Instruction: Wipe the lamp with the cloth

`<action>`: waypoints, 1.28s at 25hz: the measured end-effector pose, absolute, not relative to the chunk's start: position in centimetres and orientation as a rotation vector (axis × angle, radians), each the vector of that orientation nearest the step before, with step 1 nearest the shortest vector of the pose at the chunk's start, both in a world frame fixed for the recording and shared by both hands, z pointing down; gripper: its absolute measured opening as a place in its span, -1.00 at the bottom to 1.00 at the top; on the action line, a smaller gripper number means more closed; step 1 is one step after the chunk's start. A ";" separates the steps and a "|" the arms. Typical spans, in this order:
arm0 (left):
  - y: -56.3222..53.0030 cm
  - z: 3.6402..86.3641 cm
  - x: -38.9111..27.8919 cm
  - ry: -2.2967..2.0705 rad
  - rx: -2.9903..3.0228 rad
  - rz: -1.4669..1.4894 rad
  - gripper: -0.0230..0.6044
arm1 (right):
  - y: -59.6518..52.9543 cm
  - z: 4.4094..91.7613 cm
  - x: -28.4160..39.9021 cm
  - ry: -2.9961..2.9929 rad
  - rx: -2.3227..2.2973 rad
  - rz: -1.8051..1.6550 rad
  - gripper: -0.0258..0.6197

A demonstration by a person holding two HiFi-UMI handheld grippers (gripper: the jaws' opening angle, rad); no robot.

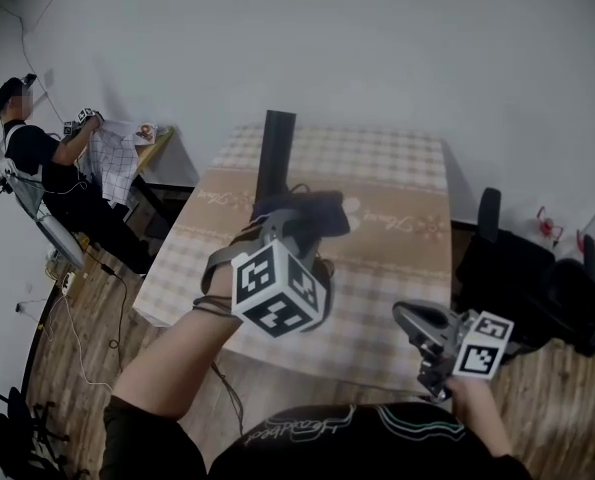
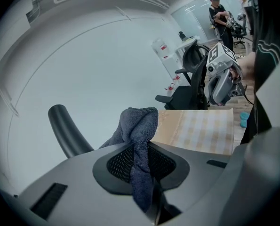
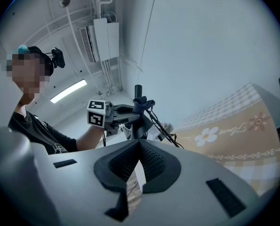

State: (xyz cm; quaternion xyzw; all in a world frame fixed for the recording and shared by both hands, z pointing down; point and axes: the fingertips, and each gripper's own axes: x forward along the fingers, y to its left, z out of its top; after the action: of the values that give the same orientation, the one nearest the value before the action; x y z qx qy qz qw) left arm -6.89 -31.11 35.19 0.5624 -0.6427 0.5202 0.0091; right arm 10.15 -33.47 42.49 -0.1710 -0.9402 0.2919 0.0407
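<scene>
A black lamp [image 1: 275,158] stands upright toward the far side of the table [image 1: 397,218]; in the left gripper view its dark tube [image 2: 64,128] rises just left of the jaws. My left gripper [image 1: 299,220] is shut on a dark blue-grey cloth [image 2: 139,126], bunched above the jaws and held near the lamp's lower part [image 3: 138,91]. Whether the cloth [image 1: 325,213] touches the lamp is not clear. My right gripper [image 1: 419,320] hovers at the table's near right corner, shut with nothing between its jaws.
The table carries a beige checked cover with a flower band [image 3: 210,135]. A black cord [image 3: 161,126] runs from the lamp. A black office chair [image 1: 522,278] stands right of the table. Another person [image 1: 37,158] works at a table far left.
</scene>
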 end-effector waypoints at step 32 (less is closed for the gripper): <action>-11.7 35.7 10.8 -1.896 2.074 0.082 -0.70 | -16.3 36.5 16.7 -2.892 -0.701 0.703 -0.89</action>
State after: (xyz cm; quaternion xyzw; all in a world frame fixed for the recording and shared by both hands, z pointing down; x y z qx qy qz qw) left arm 10.78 -11.75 35.73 0.7277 -0.6653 0.0286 0.1644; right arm 16.69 -16.33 36.54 -0.2292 -0.9450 0.2296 0.0420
